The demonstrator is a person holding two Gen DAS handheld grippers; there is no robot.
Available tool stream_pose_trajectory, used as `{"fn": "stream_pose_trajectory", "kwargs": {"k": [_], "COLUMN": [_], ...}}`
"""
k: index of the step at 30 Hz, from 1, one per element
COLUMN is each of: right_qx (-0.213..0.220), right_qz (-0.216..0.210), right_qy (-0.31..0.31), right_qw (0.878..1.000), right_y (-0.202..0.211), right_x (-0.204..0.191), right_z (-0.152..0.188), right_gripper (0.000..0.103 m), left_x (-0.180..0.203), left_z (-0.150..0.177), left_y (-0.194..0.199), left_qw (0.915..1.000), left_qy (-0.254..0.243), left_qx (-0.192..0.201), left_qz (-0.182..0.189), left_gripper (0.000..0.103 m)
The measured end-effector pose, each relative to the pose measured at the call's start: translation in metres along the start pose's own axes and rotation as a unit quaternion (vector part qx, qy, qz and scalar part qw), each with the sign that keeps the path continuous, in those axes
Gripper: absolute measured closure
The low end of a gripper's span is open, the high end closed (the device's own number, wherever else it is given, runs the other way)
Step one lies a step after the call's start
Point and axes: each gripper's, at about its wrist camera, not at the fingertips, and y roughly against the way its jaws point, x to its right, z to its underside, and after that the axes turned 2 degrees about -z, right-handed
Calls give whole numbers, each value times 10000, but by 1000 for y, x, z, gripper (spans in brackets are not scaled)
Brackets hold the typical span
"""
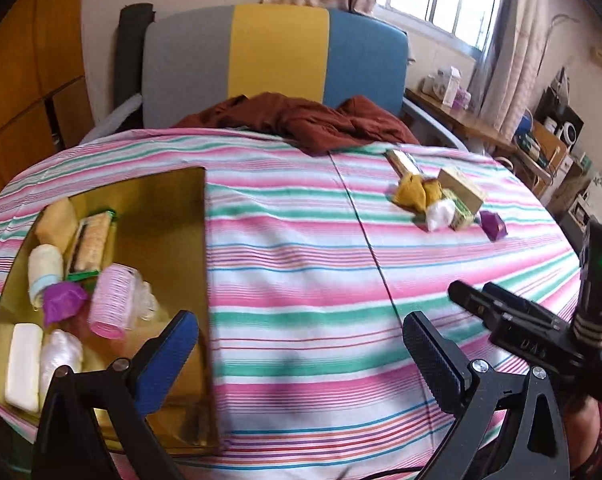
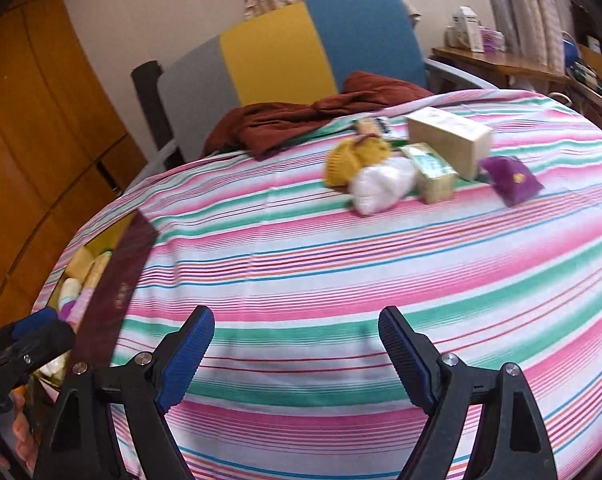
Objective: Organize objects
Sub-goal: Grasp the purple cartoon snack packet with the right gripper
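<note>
A tabletop (image 1: 301, 240) covered in a pink, green and white striped cloth fills both views. At its left sits an open gold-lined box (image 1: 161, 216) with dark red outer walls, holding a pink hair roller (image 1: 111, 300), a purple pouch (image 1: 63, 300), a white bar (image 1: 21, 364), a biscuit packet (image 1: 91, 242) and other small items. The left claw (image 1: 301, 364) hangs spread wide and empty, its left finger over the box's near right corner. The right claw (image 2: 297, 352) is also spread wide and empty above the bare cloth. Farther back on the right lies a loose cluster of things to sort: a yellow knitted piece (image 2: 351, 160), a white crumpled bag (image 2: 381, 188), two cream cartons (image 2: 449, 140), and a purple sachet (image 2: 509, 180) just beside them. A rust-brown cloth (image 1: 301, 120) lies crumpled at the far edge, before a grey, yellow and blue chair back (image 1: 273, 56).
</note>
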Motion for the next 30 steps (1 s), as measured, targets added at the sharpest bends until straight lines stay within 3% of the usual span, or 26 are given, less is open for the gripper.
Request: {"fn": "stream_pose_trajectory", "kwargs": {"k": [13,19,22,30], "right_qx": [211,274,253,374], "right_qz": [979,1227,1296,1730], "right_qy": [-157,-25,7,13], "right_qw": [9949,9921,9912,9842], "right_y": [9,7,2,-15], "right_x": [85,108,121,156], "right_z": [-22,-35,-44,-86], "right_gripper": [17,20,26,26], "left_x": [34,45,47,58], "left_z": [8,8,11,14], "left_y": [-23,-31,-32,-37], "left_qw": [9988,9979,9977,9964], "left_qy": [-315,-434,-409,-568], "left_qx": [-322,-441,-483,-575], "left_qz": [166,205,247,239], "left_gripper": [0,0,0,0]}}
